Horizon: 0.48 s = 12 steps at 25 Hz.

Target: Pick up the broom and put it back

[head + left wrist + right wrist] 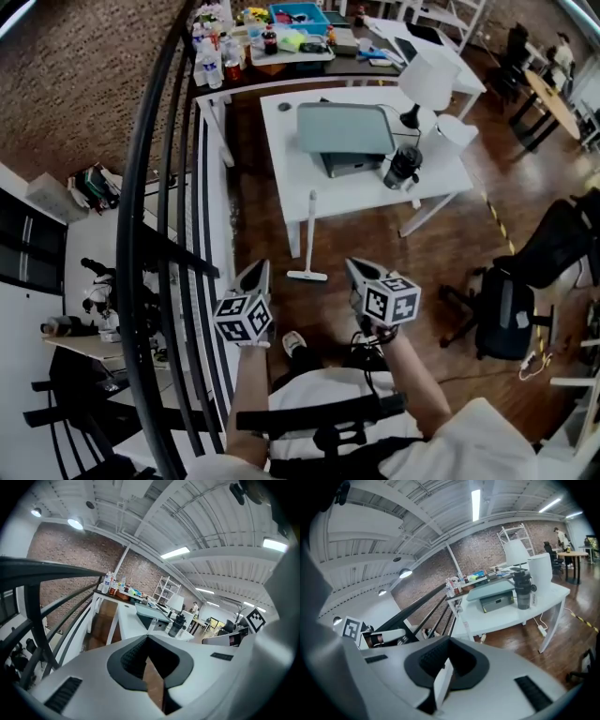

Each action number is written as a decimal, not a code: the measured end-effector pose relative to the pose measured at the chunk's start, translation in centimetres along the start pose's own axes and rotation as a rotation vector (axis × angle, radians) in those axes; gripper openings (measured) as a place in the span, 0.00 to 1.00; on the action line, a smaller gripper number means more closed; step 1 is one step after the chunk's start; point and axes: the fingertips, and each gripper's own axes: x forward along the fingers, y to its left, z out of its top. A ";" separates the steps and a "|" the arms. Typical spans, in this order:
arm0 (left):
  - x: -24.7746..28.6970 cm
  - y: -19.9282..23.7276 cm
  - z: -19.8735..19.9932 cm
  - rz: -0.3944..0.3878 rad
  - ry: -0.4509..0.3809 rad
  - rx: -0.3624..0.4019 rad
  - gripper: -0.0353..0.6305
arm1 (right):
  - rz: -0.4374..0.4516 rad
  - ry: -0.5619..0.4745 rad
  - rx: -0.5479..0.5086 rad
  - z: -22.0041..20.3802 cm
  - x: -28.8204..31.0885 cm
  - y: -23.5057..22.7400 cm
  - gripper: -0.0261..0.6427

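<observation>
The white broom (310, 230) leans against the front edge of the white table (286, 178), its head on the wooden floor. My left gripper (255, 274) hangs just left of the broom head, and my right gripper (355, 270) just right of it; neither touches it. In the left gripper view the jaws (147, 637) meet at the tips with nothing between them, and the broom handle (151, 626) stands straight beyond. In the right gripper view the jaws (449, 639) also meet, with the handle (464, 618) beyond and a white piece showing through the gap behind the tips.
A black stair railing (155, 234) runs along the left. On the table stand a grey case (345, 129), a black bottle (403, 167) and a white lamp (427, 80). A black office chair (506, 314) is at the right, and a cluttered desk (272, 42) further back.
</observation>
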 end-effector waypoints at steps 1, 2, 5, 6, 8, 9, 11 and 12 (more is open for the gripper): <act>-0.9 -0.5 -0.5 -0.004 -0.003 -0.021 0.07 | 0.008 0.006 -0.006 -0.4 -0.3 0.6 0.06; -1.6 -1.1 -1.0 -0.009 -0.006 -0.035 0.07 | 0.017 0.011 -0.013 -0.7 -0.7 1.1 0.06; -2.9 -3.7 -2.8 -0.029 -0.008 -0.046 0.07 | 0.051 0.011 -0.039 -1.1 -1.8 1.9 0.06; -3.2 -4.8 -3.6 -0.037 -0.005 -0.044 0.07 | 0.064 0.007 -0.049 -1.2 -2.4 2.1 0.06; -3.8 -7.3 -5.2 -0.047 0.008 -0.027 0.07 | 0.085 -0.002 -0.075 -1.8 -4.1 2.2 0.06; -4.1 -8.8 -5.8 -0.049 0.014 -0.011 0.07 | 0.091 -0.006 -0.089 -2.4 -5.3 1.9 0.06; -4.5 -12.5 -7.1 -0.050 0.016 0.024 0.07 | 0.101 -0.017 -0.098 -3.7 -8.2 0.5 0.06; -4.8 -14.4 -7.8 -0.047 0.015 0.039 0.07 | 0.105 -0.020 -0.092 -4.5 -9.8 -0.5 0.06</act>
